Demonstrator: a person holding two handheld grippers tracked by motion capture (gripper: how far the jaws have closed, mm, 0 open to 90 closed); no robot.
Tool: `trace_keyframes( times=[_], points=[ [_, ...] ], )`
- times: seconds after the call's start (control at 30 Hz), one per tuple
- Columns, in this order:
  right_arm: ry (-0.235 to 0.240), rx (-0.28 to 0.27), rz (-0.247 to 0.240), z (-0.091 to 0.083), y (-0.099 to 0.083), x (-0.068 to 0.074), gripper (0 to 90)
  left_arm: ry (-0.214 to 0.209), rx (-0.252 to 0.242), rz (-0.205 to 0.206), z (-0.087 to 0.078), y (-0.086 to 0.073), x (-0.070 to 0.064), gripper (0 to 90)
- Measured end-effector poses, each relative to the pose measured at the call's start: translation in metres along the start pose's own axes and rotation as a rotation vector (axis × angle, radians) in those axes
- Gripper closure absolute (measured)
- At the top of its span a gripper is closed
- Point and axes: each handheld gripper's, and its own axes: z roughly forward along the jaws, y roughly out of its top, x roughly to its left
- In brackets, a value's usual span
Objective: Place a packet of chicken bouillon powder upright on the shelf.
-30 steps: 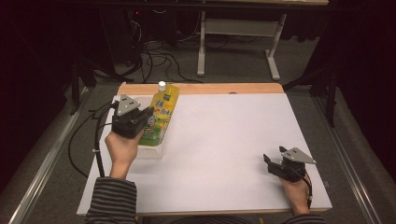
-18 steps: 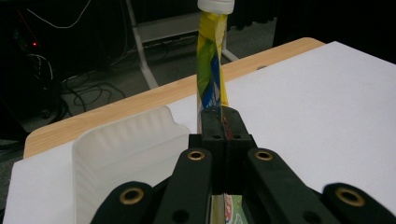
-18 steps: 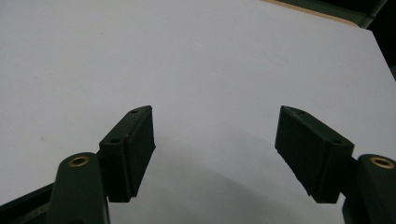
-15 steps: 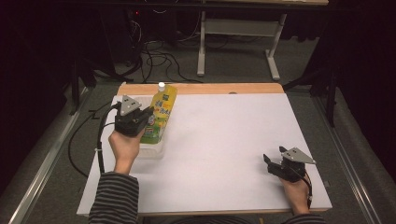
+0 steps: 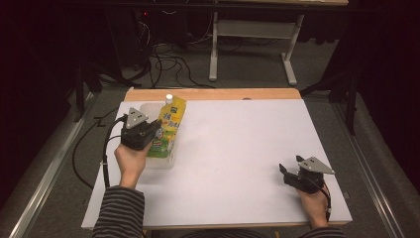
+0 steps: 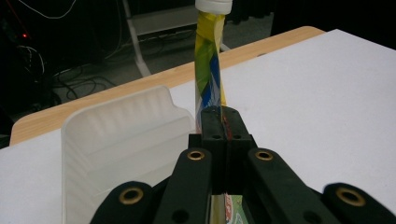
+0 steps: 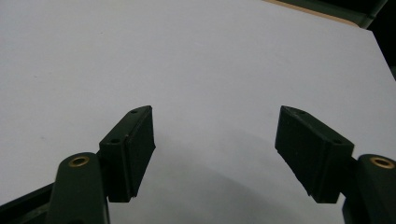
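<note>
The yellow-and-green pouch [image 5: 169,126] with the white cap [image 5: 169,98] hangs at the far left of the table, over a clear plastic tray [image 5: 146,110], pinched edge-on by the left gripper [image 5: 155,131], whose jaws are pressed together on the flat film low down on the pack. From the left gripper view the pouch [image 6: 208,70] rises as a thin strip above the clamped pads, cap [image 6: 213,4] at the top, with the ribbed tray wall [image 6: 121,126] just beside it on the left. That thin bite is what I would worry about: the film looks slick and the pouch seems full, so a quick swing could let it slide out of the pinch or fold over above the jaws and flop sideways. If it drops it may strike the tray rim, and a tray this light would likely skid or tip toward the table [image 5: 237,163] edge, which is near on that side. The trailing cable [image 5: 106,148] loops close to the tray too and could drag it. The right gripper [image 5: 287,174] rests well apart near the front right corner, jaws spread wide over bare white surface [image 7: 196,60], too far off to steady anything in time.
</note>
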Motion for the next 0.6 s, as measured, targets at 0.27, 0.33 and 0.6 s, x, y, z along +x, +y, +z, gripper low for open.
trace_keyframes(
  times=[0.27, 0.33, 0.6],
  points=[
    [-0.001, 0.003, -0.006, 0.0, 0.0, 0.0, 29.0, 0.007, 0.065, 0.02, -0.004, 0.004, 0.001, 89.6],
    [-0.002, 0.003, -0.004, 0.0, 0.0, 0.0, 29.0, 0.009, 0.081, 0.026, -0.005, 0.006, 0.002, 89.7],
    [-0.001, 0.003, -0.001, 0.0, 0.0, 0.0, 29.0, 0.012, 0.135, 0.023, -0.014, 0.003, 0.011, 89.6]
  ],
)
